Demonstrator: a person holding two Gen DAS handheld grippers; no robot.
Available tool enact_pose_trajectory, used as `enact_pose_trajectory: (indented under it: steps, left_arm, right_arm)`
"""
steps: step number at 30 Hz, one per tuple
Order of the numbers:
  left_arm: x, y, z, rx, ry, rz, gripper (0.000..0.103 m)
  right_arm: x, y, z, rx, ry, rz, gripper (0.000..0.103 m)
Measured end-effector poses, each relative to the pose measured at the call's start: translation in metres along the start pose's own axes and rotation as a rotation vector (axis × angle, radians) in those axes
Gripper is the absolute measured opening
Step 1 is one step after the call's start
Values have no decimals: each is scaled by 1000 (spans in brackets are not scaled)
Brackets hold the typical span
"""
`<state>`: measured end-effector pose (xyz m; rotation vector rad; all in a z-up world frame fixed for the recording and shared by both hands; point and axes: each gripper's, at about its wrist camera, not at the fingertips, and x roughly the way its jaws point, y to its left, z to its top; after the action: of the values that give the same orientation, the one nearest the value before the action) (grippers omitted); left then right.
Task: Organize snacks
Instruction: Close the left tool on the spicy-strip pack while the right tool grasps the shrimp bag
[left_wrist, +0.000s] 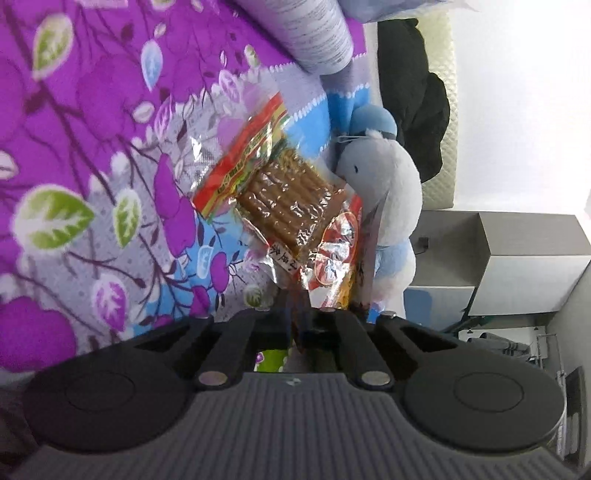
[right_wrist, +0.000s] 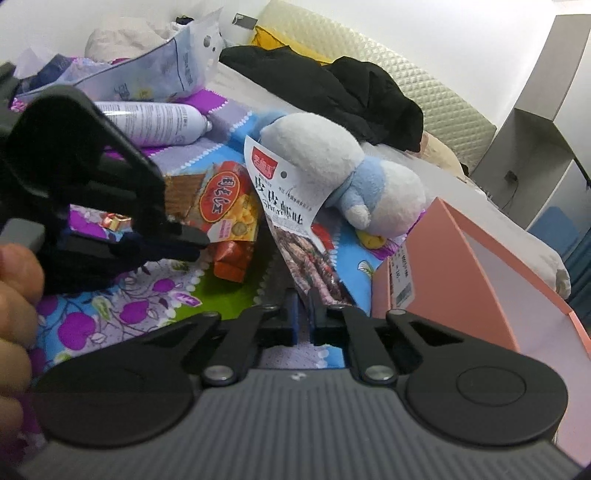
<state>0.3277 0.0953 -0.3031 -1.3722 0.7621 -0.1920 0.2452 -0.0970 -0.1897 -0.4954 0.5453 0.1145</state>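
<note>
two snack packets are gripped above a purple floral bedspread (left_wrist: 92, 110): a clear packet of brown sticks (left_wrist: 280, 199) is pinched at its edge by the closed left gripper (left_wrist: 297, 306), and a white shrimp-snack packet (right_wrist: 295, 221) is clamped in the nearly closed right gripper (right_wrist: 301, 306), just left of an open pink box (right_wrist: 461, 258). the box appears empty, so no snack seems sorted yet; an orange corn-snack packet (right_wrist: 225, 206) is left lying further left of the box, near a plush toy (right_wrist: 351, 173).
</note>
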Motion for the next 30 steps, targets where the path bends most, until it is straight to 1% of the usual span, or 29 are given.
enact_pose_trajectory:
  steps: [4,5,9,10,11,14,18,19,21,22,23,24,25,27,28,30]
  left_arm:
    - [-22,-8,0,39,-17,-6,1]
    - [-27,-11,1,69,-17,2,1]
    - [-50,-33,2,248,-8,64,1]
    - [-53,-40,2,317,9,86,1]
    - [-54,-49,2,405,26,125,1]
    - [-54,-75,-4,695,54,246,2]
    - [-48,-94,-14,1011,126,351,2]
    - [-45,-97,-15,1067,139,367,4]
    - [-39,-103,-19,1183,166,401,18]
    - [-34,-105,-21,1230,173,424,39]
    - [-29,-107,-23,1285,185,464,63]
    - [-20,-109,-23,1331,206,497,72]
    - [-13,-110,-24,1385,225,516,78]
    - [-3,-112,-27,1505,237,537,83]
    - [3,-112,-26,1549,245,543,89]
    - [16,-114,-24,1638,279,562,91]
  right_arm:
    - [-11,-4,-1,25,0,5,7]
    - [-14,-4,-1,30,-1,8,7]
    - [-27,-3,-2,51,-3,26,7]
    - [-29,-2,-2,54,-4,29,7]
    - [-31,-2,-2,58,-5,33,7]
    - [-39,-3,-3,91,-5,57,7]
    - [-45,-6,-2,120,-10,71,6]
    - [-45,-7,-2,132,-8,78,6]
    - [-47,-10,-2,148,-6,86,6]
    - [-47,-11,-2,152,-6,87,6]
    - [-47,-12,-2,156,-5,90,6]
    - [-47,-13,-2,162,-4,95,6]
    - [-48,-14,-3,165,-3,98,6]
    - [-49,-16,-4,169,-2,99,6]
    - [-48,-17,-5,169,0,101,6]
    - [-47,-17,-7,166,6,106,6]
